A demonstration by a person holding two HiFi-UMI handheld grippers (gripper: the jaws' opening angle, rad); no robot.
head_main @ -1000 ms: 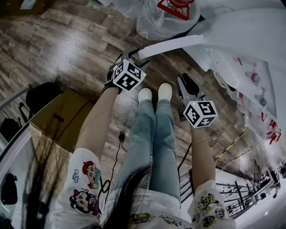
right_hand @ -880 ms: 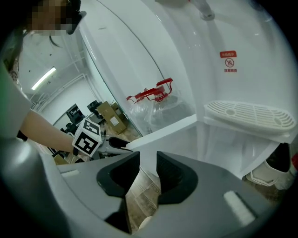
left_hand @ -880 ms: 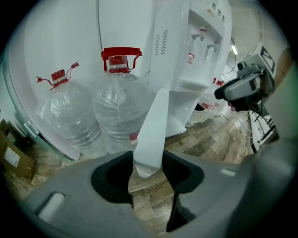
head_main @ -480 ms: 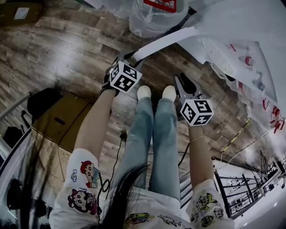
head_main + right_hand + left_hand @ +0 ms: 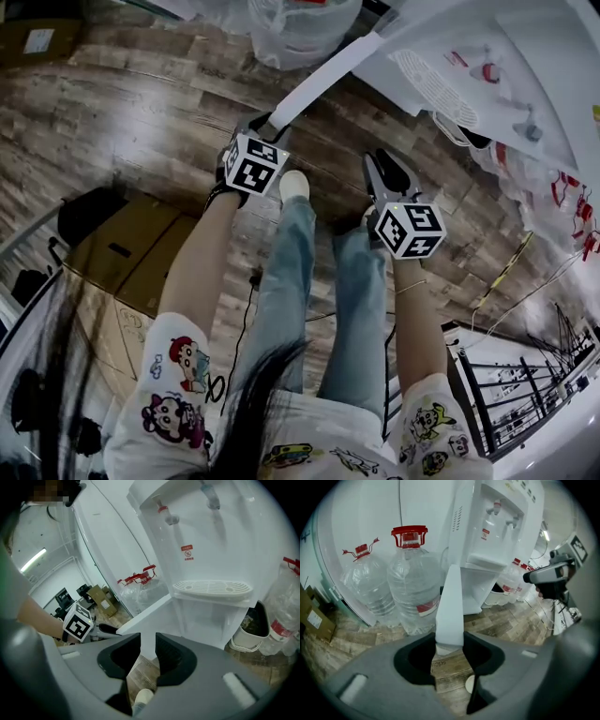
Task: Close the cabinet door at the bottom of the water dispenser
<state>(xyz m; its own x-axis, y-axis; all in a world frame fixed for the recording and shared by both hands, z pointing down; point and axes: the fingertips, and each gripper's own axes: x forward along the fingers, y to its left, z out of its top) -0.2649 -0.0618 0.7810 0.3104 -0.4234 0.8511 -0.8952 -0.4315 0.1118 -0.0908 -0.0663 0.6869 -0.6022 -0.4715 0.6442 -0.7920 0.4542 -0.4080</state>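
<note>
Left gripper (image 5: 449, 643), lower centre of own view: jaws just closing in, now pinching free edge of flat white cabinet door (image 5: 451, 597). Door stands open, running up-frame to tall white plastic water dispenser (image 5: 497, 527), upper right. Right gripper (image 5: 143, 651): jaws spread, gap bare, door beyond.

One water dispenser (image 5: 499, 541) with two taps (image 5: 497, 508), one cabinet door (image 5: 451, 604), two large water bottles (image 5: 411, 585) beside it (more crowd its far side, uncountable), two cardboard boxes (image 5: 131, 246).
</note>
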